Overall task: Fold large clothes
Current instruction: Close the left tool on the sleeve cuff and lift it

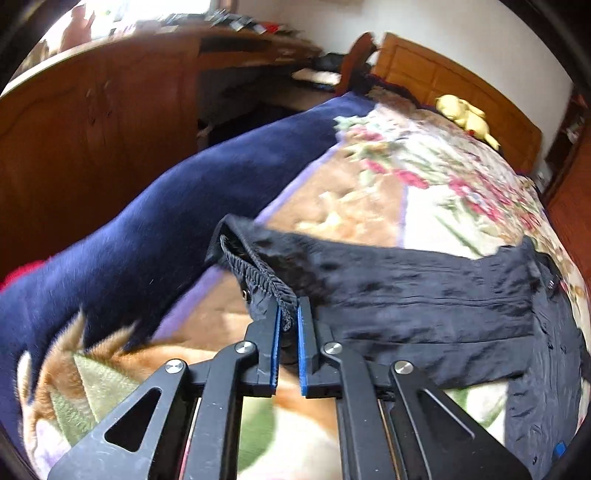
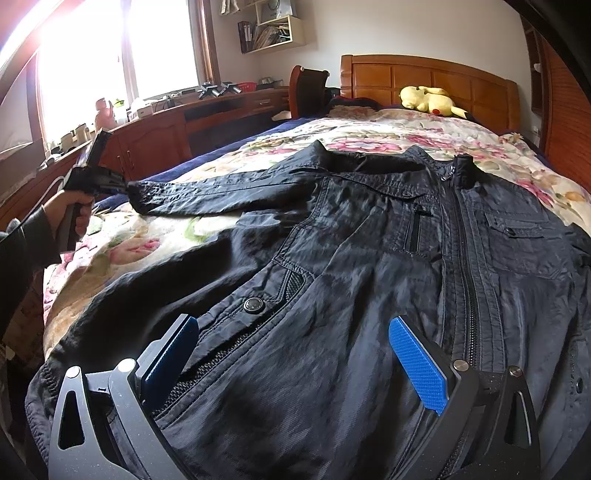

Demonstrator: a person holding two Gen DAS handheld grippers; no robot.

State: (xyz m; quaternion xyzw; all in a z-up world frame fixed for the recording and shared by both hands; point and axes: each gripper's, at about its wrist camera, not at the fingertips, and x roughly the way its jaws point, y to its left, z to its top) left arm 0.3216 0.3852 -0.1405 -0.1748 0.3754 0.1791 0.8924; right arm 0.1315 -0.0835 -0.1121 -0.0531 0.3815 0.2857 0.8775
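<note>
the black crinkled nylon jacket (image 2: 369, 258) lies front-up on the floral fleece blanket (image 2: 369, 136) – the left gripper (image 1: 289, 317) pinches its elastic sleeve cuff (image 1: 258, 273), seemingly lifted a little; the right gripper (image 2: 295, 354) hovers wide open over the hem.

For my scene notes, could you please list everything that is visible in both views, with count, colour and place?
jacket: one, black, spread front-up on the bed, zipped
sleeve cuff: one, black, ribbed, between the left gripper's pads
blanket: one, floral, covers the bed
dark blue cover: one, along the bed's window side
plush toy: one, yellow, by the headboard
headboard: one, wooden
desk: one, wooden, under the window
wall shelf: one, pale, above the desk
left gripper: black, blue pads, shut on the cuff
right gripper: black, blue pads, open over the jacket's hem
</note>
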